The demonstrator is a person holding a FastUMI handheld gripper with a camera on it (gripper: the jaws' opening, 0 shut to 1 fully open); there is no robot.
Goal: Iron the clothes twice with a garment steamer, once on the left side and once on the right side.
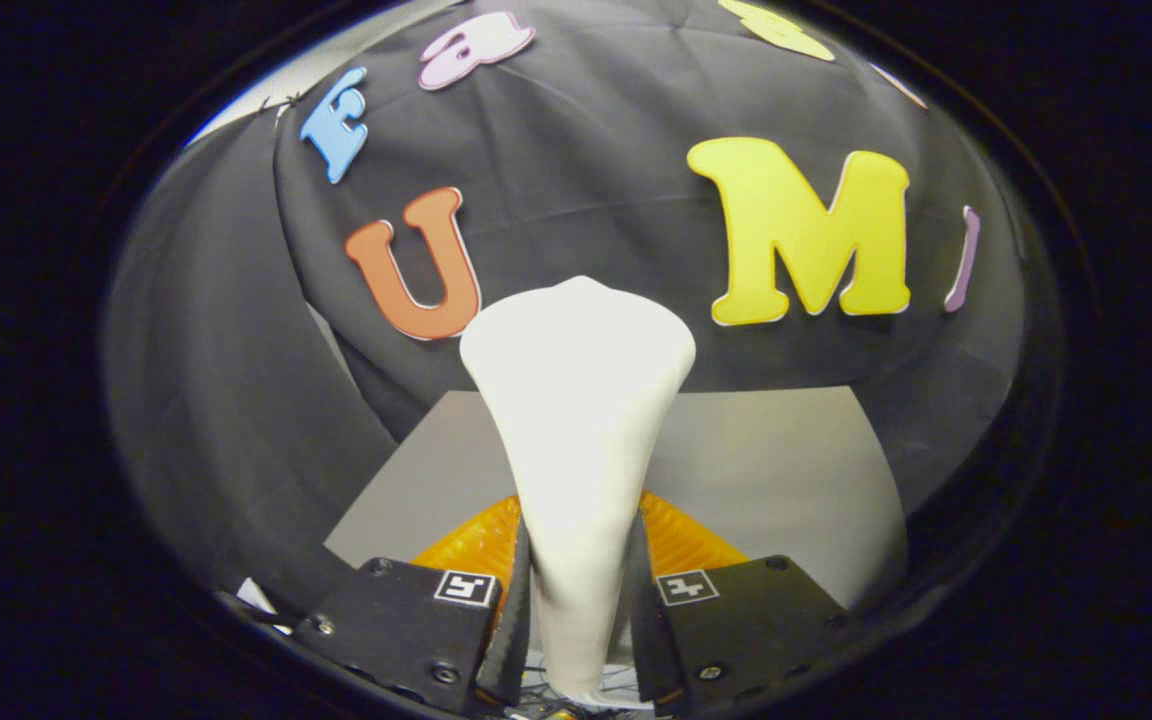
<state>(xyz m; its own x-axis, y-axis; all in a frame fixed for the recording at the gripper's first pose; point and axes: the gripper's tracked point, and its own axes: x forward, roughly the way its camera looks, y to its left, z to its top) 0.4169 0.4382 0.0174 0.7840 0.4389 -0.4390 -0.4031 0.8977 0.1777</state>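
A white garment steamer (576,400) stands up between my fingers, its narrow handle clamped low down and its wide head flaring out above and beyond them. My gripper (576,610) is shut on that handle, one finger pressing each side. An orange ribbed piece (681,540) shows just behind the handle, on both sides of it; I cannot tell what it is. The steamer's head hides what lies straight ahead.
A grey tabletop (776,470) stretches beyond the fingers up to the black cloth wall (586,170), which wraps around the left and right sides. Something white (258,597) pokes out beside the left finger.
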